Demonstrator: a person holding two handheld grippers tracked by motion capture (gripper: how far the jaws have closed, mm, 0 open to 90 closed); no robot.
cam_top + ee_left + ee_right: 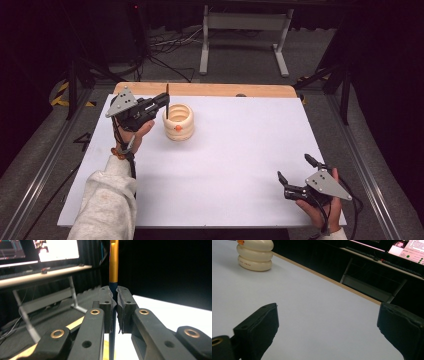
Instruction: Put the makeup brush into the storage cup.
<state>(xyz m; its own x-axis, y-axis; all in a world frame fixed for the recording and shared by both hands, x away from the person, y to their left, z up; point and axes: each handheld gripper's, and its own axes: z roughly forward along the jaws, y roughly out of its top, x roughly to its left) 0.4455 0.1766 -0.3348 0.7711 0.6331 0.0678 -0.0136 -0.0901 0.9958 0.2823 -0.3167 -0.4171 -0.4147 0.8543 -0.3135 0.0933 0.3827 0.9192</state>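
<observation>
The lower end of the thin upright stick, gold-yellow above and dark blue below, runs out of the left gripper view at the bottom, so its tip is cut off there; its top is cut off at the upper edge too. In the high view the same stick reads only as a slim dark sliver standing above the jaw tips, too small to show its colours. Whether it reaches into the holder below cannot be told.

The left gripper, held in the person's left hand at the far left of the white table top, is clamped on the stick: in its own view the two black jaws press against the dark blue part from both sides. The stick stands vertical, just beside and above the left rim of the cream-coloured ribbed round holder, which looks like three stacked rings with a small orange mark on its front. In the right gripper view the holder sits far off at the upper left, its top cut by the frame edge.

The right gripper rests low at the near right corner of the table, in the person's right hand, jaws spread wide apart with nothing between them, well away from the holder. A pale fleecy sleeve covers the left forearm.
</observation>
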